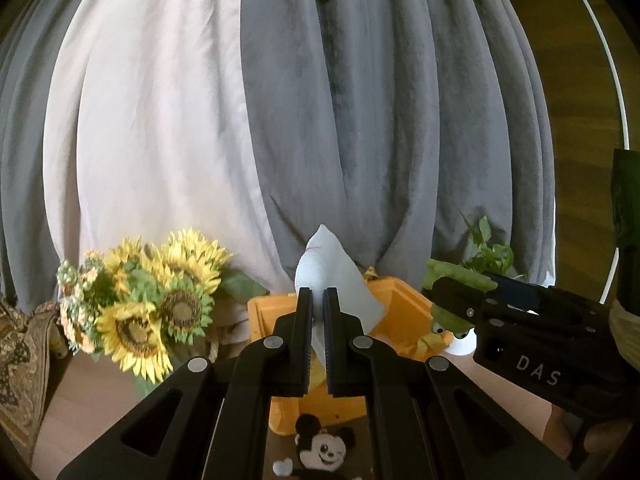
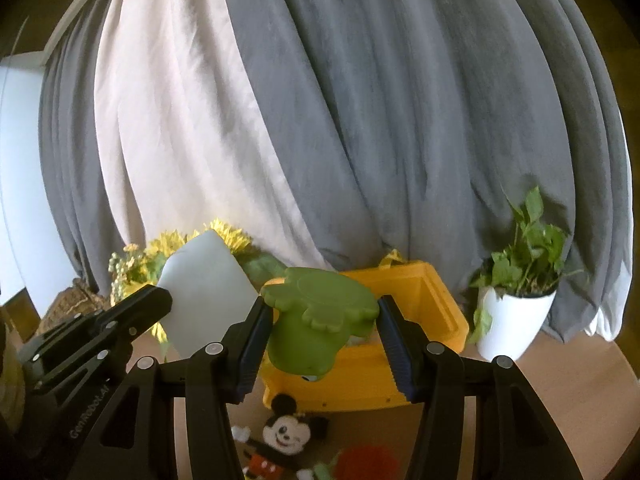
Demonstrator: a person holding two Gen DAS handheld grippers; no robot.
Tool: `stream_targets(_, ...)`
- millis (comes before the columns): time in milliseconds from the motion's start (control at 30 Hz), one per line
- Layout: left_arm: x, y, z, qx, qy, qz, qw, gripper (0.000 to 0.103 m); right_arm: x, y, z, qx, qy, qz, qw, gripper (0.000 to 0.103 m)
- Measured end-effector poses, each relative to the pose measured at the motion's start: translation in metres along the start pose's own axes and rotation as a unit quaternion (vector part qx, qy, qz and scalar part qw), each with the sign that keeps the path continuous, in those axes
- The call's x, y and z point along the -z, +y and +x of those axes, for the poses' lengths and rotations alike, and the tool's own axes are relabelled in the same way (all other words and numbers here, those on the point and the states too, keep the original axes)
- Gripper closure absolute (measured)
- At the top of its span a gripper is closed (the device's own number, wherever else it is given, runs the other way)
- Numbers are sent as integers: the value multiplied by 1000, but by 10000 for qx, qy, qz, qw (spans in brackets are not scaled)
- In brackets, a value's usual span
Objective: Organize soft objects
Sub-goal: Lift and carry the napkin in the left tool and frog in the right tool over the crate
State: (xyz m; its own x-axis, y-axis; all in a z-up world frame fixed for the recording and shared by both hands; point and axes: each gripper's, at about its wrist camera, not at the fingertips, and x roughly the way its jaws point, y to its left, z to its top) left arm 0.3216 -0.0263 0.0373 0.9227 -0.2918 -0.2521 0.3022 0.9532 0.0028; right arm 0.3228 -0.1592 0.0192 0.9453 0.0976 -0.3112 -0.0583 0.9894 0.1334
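Green frog toy [image 2: 320, 316] sits clamped in the right hand-held gripper [image 2: 325, 344]; the left hand-held gripper [image 1: 317, 336] pinches a pale pouch [image 1: 336, 276] (possibly fabric) above the orange bin [image 2: 436, 300].

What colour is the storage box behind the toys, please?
Orange-yellow box; clearest in the right wrist view.

Yellow bin [image 2: 440, 300] open-topped, sunflowers [image 1: 152, 304] crowding its left, potted plant [image 2: 520, 280] right, curtain [image 2: 360, 120] behind

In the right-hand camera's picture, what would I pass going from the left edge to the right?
The other hand-held gripper → white pillow → green frog toy clamped in this hand-held gripper → yellow box → potted plant.
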Motion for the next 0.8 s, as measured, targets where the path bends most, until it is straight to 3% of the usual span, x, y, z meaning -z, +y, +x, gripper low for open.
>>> stream_targets(333, -9, 6, 37, -80, -6, 76, 9999, 96, -13, -8, 35, 94, -4, 12, 10000, 48)
stream_targets(800, 0, 2, 107, -16, 371, 170, 9992, 96, -10, -43, 93, 444, 334, 251, 9981, 48)
